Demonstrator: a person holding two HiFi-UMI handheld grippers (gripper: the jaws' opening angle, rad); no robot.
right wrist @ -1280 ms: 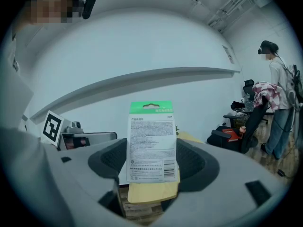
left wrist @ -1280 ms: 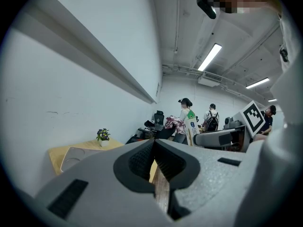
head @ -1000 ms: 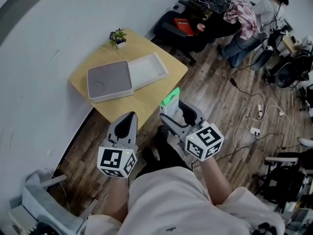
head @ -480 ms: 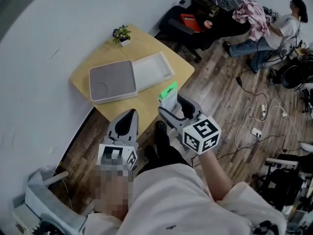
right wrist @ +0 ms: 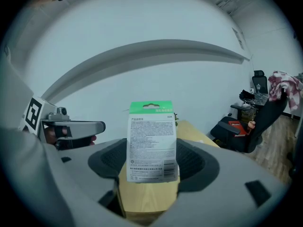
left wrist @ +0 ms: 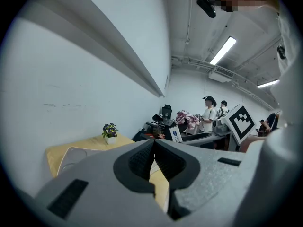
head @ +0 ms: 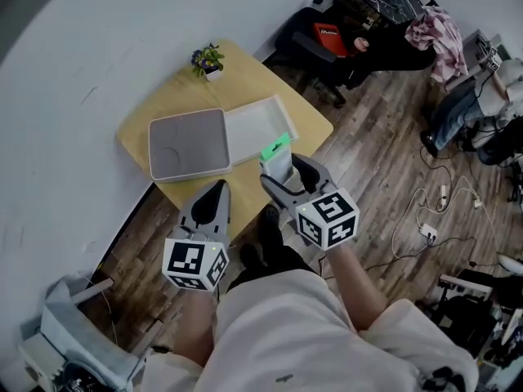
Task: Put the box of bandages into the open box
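Note:
The box of bandages (head: 277, 159) is white with a green top. My right gripper (head: 280, 172) is shut on it and holds it upright over the table's near edge. In the right gripper view the box of bandages (right wrist: 152, 142) stands between the jaws, printed back toward the camera. The open box (head: 256, 126) is a shallow white tray on the wooden table (head: 181, 80), and its grey lid (head: 187, 144) lies beside it on the left. My left gripper (head: 212, 203) hangs below the table's near edge, shut with nothing in it; its tips (left wrist: 154, 143) meet in the left gripper view.
A small potted plant (head: 208, 58) stands at the table's far corner. A white wall runs along the left. Black chairs (head: 327, 31) and cluttered desks stand at the back right, and cables (head: 433, 211) trail over the wooden floor.
My right gripper has carried the box of bandages forward and left, closer to the open box. The left gripper has barely moved.

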